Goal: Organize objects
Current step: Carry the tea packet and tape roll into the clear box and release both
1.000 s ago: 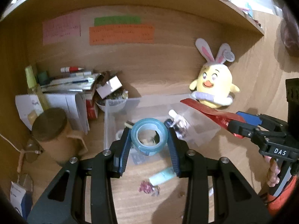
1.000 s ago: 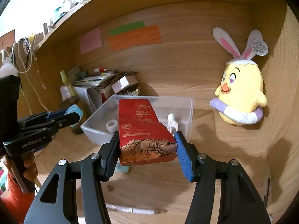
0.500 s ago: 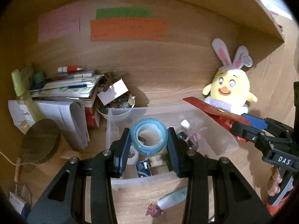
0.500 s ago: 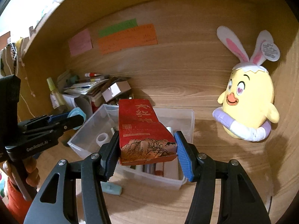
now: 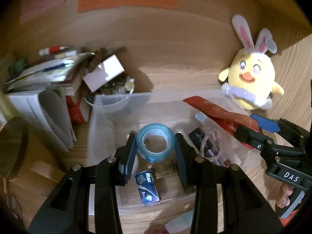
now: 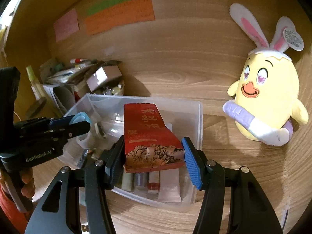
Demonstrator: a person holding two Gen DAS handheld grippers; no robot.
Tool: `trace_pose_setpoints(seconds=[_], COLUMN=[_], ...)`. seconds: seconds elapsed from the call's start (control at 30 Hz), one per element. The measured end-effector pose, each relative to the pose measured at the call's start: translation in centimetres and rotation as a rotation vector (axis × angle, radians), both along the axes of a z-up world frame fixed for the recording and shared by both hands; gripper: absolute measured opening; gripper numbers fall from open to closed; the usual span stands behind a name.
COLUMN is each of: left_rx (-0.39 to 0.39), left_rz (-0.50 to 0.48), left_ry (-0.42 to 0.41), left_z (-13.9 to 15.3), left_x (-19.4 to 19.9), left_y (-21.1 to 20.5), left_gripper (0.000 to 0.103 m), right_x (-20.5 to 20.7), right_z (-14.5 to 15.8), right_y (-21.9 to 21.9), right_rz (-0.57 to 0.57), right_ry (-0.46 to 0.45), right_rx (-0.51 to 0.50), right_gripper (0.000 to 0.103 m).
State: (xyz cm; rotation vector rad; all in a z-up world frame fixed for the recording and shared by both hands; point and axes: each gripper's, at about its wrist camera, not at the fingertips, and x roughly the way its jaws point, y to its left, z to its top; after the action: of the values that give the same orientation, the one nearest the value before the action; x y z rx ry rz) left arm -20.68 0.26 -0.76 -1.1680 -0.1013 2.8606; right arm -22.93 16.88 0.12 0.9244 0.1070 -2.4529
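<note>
My left gripper (image 5: pixel 155 146) is shut on a teal roll of tape (image 5: pixel 155 145) and holds it over the left half of a clear plastic bin (image 5: pixel 120 99). My right gripper (image 6: pixel 154 156) is shut on a red packet with Chinese writing (image 6: pixel 148 134) and holds it above the right half of the same bin (image 6: pixel 199 117). The packet also shows in the left wrist view (image 5: pixel 218 115), and the tape in the right wrist view (image 6: pixel 81 118). The bin holds a blue Max staple box (image 5: pixel 147 187), tubes (image 6: pixel 152 183) and small items.
A yellow chick plush with rabbit ears (image 6: pixel 267 97) leans against the right wall. A stack of papers and pens (image 5: pixel 44 72) and a bowl of small items (image 5: pixel 115 91) stand left of the bin. Coloured notes (image 6: pixel 119 13) hang on the back wall.
Both grippers have moved forward and now hang over the bin, each still holding its object. The views are closer to the back wall and the plush.
</note>
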Motion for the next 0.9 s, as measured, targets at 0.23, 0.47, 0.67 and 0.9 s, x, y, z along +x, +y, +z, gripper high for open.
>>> trace_pose_setpoints(seconds=[0.23, 0.47, 0.67, 0.9], left_rx=[-0.014, 0.006, 0.027, 0.010], left_rz=[-0.018, -0.023, -0.030, -0.034], left_ry=[-0.039, -0.070, -0.090, -0.042], left_z=[-1.5, -2.0, -2.1, -0.8], left_x=[-1.0, -1.3, -1.2, 0.1], left_y=[0.8, 0.7, 0.7, 1.0], left_gripper=[0.039, 0.039, 0.042, 0.058], right_x=[0.0, -0.2, -0.1, 0.9], right_z=[-0.9, -1.3, -1.3, -0.5], right_y=[-0.7, -0.8, -1.1, -1.1], right_rz=[0.003, -0.013, -0.015, -0.006], right_ry=[0.016, 0.016, 0.019, 0.033], right_rx=[0.061, 0.107, 0.144, 0.145], right_gripper=[0.053, 0.055, 0.057, 0.073])
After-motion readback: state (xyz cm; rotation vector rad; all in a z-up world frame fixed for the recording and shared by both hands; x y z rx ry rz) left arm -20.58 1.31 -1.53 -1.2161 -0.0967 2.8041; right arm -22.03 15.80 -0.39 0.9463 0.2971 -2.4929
